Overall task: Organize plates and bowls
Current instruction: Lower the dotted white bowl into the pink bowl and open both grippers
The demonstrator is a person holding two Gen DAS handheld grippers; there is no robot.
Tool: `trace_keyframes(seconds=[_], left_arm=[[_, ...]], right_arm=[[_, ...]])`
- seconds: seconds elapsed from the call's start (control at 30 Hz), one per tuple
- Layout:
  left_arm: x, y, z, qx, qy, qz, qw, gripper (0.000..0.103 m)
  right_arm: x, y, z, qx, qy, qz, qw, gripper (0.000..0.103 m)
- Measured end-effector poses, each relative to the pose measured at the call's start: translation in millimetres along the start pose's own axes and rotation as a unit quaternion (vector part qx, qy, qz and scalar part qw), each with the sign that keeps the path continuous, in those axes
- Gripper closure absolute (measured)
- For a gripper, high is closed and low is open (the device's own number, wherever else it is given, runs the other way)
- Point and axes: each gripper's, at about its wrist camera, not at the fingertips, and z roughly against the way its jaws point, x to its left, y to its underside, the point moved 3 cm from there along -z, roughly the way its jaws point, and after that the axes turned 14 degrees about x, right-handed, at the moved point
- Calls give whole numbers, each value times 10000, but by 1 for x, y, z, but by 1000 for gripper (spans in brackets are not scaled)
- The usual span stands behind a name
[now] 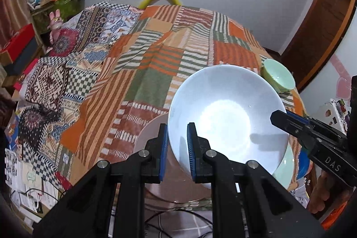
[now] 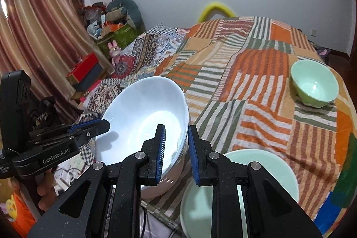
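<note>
At lower centre of both views, the white bowl [image 1: 225, 117] is pinched by opposite rim edges in the nearly closed left gripper [image 1: 177, 152] and right gripper [image 2: 176, 153], tilted above a pink plate [image 1: 154, 137]; rigid, glossy, breakable, it is best held at the rim

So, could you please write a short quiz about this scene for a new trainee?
1. True or false: both grippers grip the rim of the white bowl.
2. Which dish lies under the white bowl? A) the pink plate B) a black tray C) a glass cup
3. What colour is the small bowl standing alone on the striped blanket?

Key:
1. True: left gripper and right gripper hold opposite sides of the rim.
2. A
3. Pale green.
</note>
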Motion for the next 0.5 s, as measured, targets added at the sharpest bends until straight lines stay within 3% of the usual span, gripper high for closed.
trace_keyframes(seconds=[0.5], left_arm=[[36, 21, -37, 439, -79, 442, 9980, 87]], right_arm=[[18, 13, -43, 630, 31, 183, 9978, 84]])
